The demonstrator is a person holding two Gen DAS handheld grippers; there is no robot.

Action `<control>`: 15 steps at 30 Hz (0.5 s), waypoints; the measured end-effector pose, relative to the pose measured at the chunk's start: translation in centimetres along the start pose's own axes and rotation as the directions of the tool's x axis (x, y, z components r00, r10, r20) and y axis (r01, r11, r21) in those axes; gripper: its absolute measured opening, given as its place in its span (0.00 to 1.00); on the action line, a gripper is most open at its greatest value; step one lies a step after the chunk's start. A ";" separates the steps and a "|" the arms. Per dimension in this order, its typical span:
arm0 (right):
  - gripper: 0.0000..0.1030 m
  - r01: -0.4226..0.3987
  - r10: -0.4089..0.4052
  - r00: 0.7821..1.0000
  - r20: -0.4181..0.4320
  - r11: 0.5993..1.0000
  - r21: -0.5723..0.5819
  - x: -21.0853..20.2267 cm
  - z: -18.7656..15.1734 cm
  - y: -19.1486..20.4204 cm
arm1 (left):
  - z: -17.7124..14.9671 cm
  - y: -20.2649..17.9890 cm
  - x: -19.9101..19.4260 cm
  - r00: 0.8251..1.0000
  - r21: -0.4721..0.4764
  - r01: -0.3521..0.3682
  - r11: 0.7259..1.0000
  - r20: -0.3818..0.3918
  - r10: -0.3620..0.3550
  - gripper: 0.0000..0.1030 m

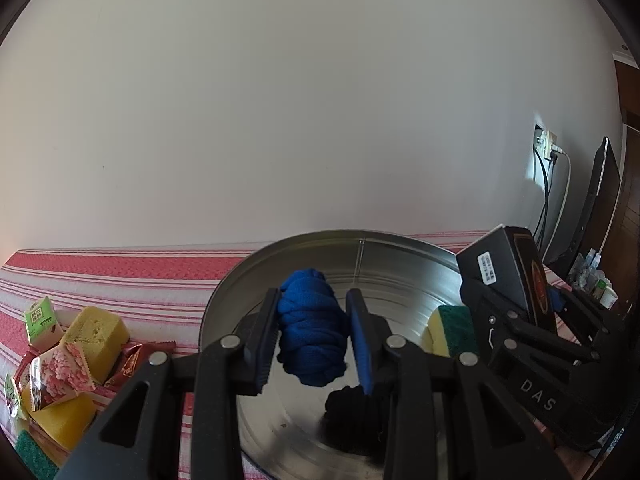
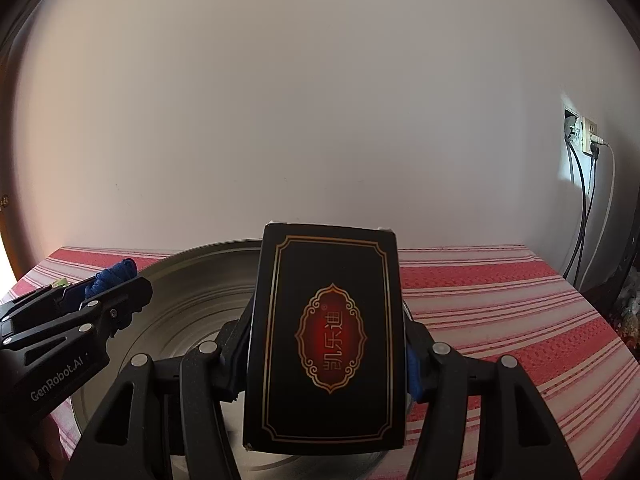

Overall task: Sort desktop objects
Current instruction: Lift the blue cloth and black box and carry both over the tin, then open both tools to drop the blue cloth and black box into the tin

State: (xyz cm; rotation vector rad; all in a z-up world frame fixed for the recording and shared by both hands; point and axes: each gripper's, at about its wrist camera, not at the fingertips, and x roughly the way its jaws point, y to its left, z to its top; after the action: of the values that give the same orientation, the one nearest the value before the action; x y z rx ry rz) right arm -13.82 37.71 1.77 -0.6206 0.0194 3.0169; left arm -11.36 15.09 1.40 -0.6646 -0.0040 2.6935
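Note:
My left gripper [image 1: 314, 332] is shut on a bundle of blue cloth [image 1: 310, 328], held above a round metal tray [image 1: 360, 256]. A dark bundle [image 1: 352, 412] lies in the tray below it, and a yellow and green sponge [image 1: 452, 330] rests at the tray's right side. My right gripper [image 2: 326, 344] is shut on a black box [image 2: 326, 340] with gold trim and a red emblem, held upright over the tray [image 2: 192, 280]. In the left wrist view that black box [image 1: 500, 268] shows at the right; in the right wrist view the blue cloth [image 2: 114, 276] shows at the left.
A red and white striped cloth [image 2: 500, 300] covers the table. At the left lie yellow sponges [image 1: 98, 330] and several snack packets [image 1: 60, 376]. A wall socket with cables [image 2: 588, 136] is at the right, next to a dark monitor [image 1: 600, 200] and small bottles [image 1: 596, 280].

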 end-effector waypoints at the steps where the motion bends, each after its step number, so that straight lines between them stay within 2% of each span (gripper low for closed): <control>1: 0.59 0.001 -0.001 1.000 -0.001 1.000 -0.002 0.0 0.0 0.1 | 0.0 -0.1 0.1 1.000 0.002 -0.001 1.000 -0.003 0.001 0.31; 15: 0.59 0.008 -0.008 1.000 -0.001 1.000 -0.022 0.4 -0.1 0.1 | 0.4 -1.3 1.5 1.000 0.022 -0.021 1.000 -0.016 0.021 0.31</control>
State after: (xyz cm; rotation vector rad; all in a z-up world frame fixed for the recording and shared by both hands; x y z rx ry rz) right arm -14.12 37.64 1.48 -0.6229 -0.0162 3.0133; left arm -12.26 16.87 1.17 -0.6833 0.0363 2.7044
